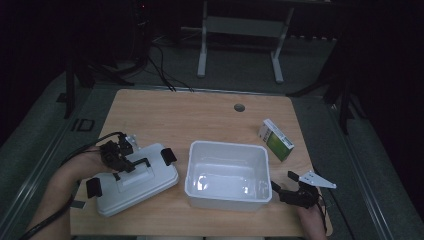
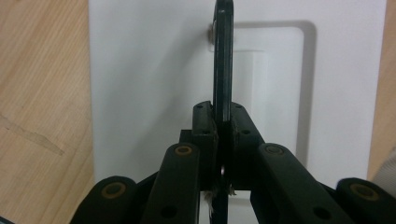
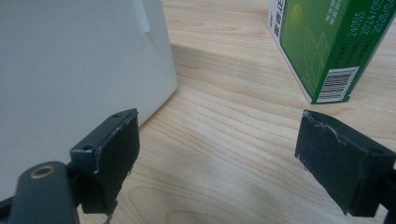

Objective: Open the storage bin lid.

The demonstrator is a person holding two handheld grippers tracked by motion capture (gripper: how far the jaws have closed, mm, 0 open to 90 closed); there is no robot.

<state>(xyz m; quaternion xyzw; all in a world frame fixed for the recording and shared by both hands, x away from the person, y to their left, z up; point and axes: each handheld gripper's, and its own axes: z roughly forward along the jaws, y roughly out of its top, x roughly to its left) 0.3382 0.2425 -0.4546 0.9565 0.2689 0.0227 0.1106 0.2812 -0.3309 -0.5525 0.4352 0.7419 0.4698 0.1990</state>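
left tongs [image 1: 120,159] are clamped tight on the thin black handle [image 2: 223,60] of the flat white plastic lid [image 1: 145,187]. the lid lies on the light wooden worktop [image 1: 200,117], just beside the open white plastic box [image 1: 229,175], on the box's left side. right tongs [image 1: 290,187] rest near the box's right front corner with their two black pads wide apart and nothing between them. a small green and white carton [image 1: 276,140] stands behind the box's right corner, a bit apart from it.

the lid looks light and stiff, so it should lift in one piece and not bend. its smooth top looks slippery, so the handle in the middle is the best place to hold it. the handle is thin and may swing, so the lid could tip if it is moved fast.
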